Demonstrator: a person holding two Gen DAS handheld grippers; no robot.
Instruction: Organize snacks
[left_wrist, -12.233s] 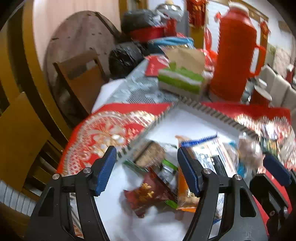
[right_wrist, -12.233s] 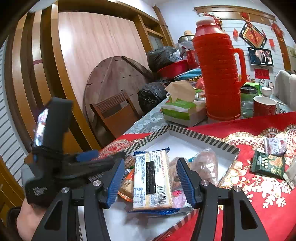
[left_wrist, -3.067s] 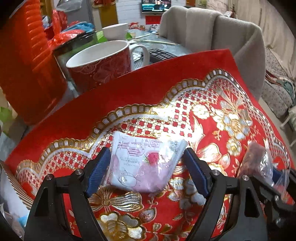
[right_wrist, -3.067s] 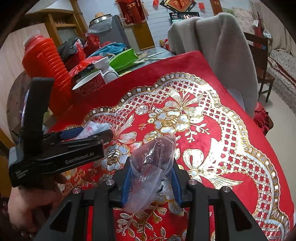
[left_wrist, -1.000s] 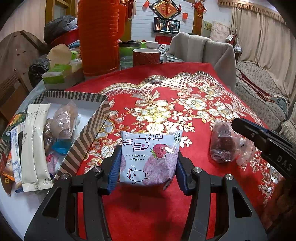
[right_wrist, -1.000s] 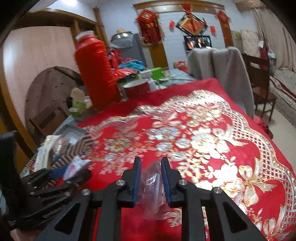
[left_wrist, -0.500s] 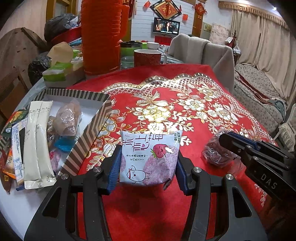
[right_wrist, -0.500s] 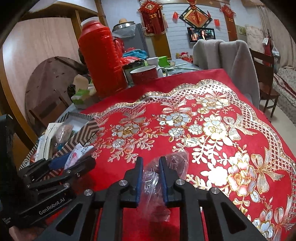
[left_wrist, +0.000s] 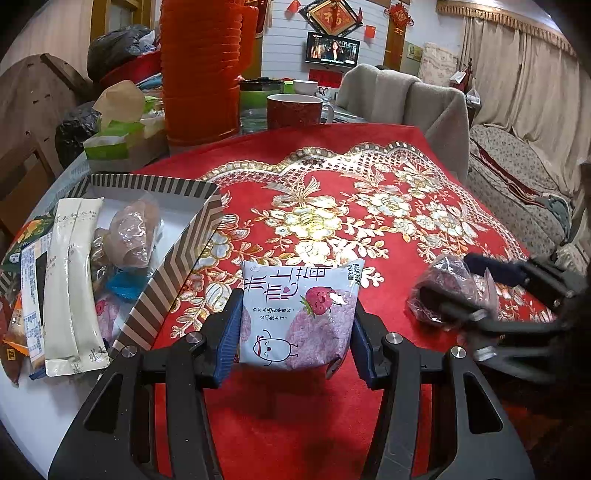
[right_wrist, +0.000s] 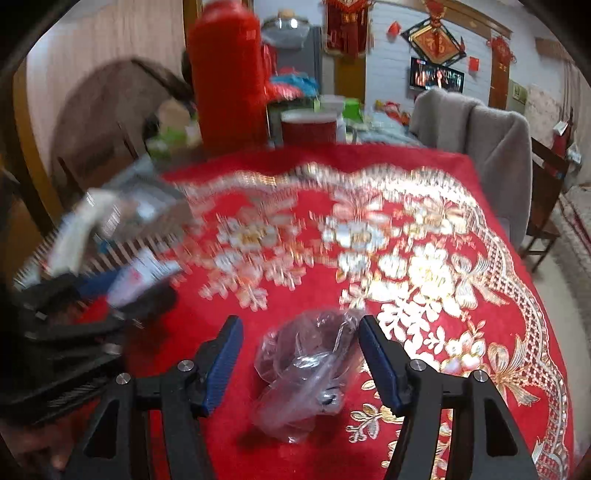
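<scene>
red-gold tablecloth (left_wrist: 369, 192), brown-white striped box (left_wrist: 173, 266)

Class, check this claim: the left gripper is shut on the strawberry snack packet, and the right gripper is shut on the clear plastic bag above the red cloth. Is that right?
Not quite. The left gripper is indeed shut on the strawberry snack packet, but the right gripper is open. In the right wrist view its fingers stand wide apart on either side of the clear plastic bag over the red cloth.

Big table (left_wrist: 388, 140) under a red and gold cloth (left_wrist: 332, 206). At left, striped snack box (left_wrist: 177, 266). At top, red jug (left_wrist: 201, 70), red cup (left_wrist: 293, 110), tissue box (left_wrist: 118, 146). At right, clear bag (right_wrist: 310, 365).
</scene>
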